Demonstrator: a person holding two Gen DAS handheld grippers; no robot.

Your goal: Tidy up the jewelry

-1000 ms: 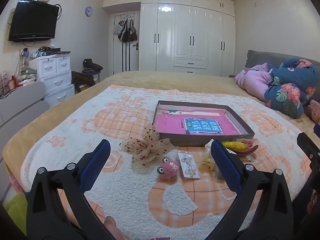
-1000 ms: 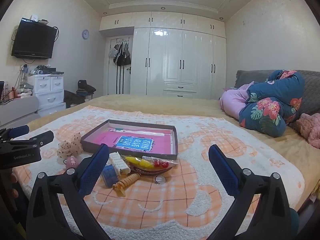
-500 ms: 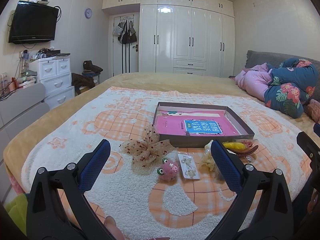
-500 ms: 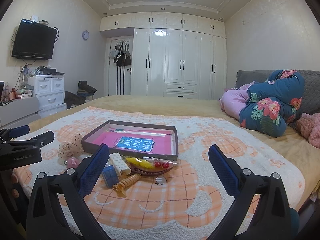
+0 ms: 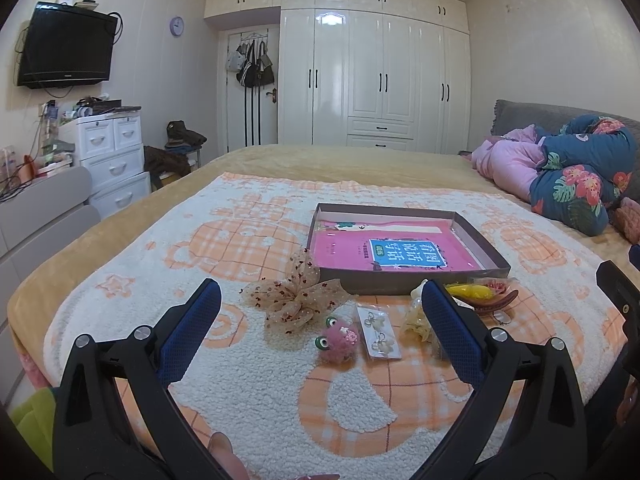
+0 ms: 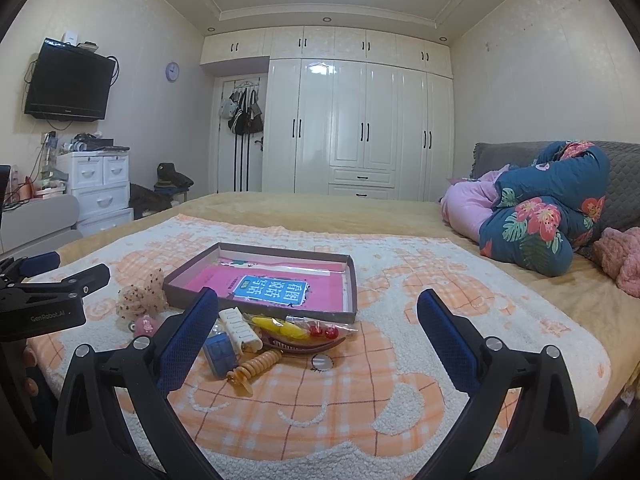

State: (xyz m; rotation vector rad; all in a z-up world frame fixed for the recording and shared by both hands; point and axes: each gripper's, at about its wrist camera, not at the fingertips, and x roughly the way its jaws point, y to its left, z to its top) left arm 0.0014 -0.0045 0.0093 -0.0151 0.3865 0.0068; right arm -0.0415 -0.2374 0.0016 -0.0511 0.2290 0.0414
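A shallow brown box (image 5: 404, 282) with a pink book inside lies on the blanket; the right wrist view shows the same box (image 6: 256, 310). In front of it lie a tulle bow (image 5: 296, 300), a pink frog clip (image 5: 338, 340), a packet of earrings (image 5: 380, 332), a yellow claw clip (image 5: 416, 322) and a brown barrette (image 5: 490, 304). The right wrist view adds a blue cube (image 6: 219, 354), a white comb clip (image 6: 239, 328), an orange spiral tie (image 6: 256, 368) and a bagged yellow clip (image 6: 288, 328). My left gripper (image 5: 318, 328) and right gripper (image 6: 314, 334) hang open, short of the items, holding nothing.
The items rest on a white and orange blanket (image 5: 240, 240) over a tan bed. Folded floral and pink quilts (image 5: 560, 176) lie at the right. White drawers (image 5: 112, 160) stand left of the bed, wardrobes (image 5: 372, 68) behind. The left gripper's body (image 6: 44, 304) shows at the right view's left edge.
Both grippers have shifted only slightly; the scene sits a touch lower in the right wrist view. Nothing on the blanket has moved.
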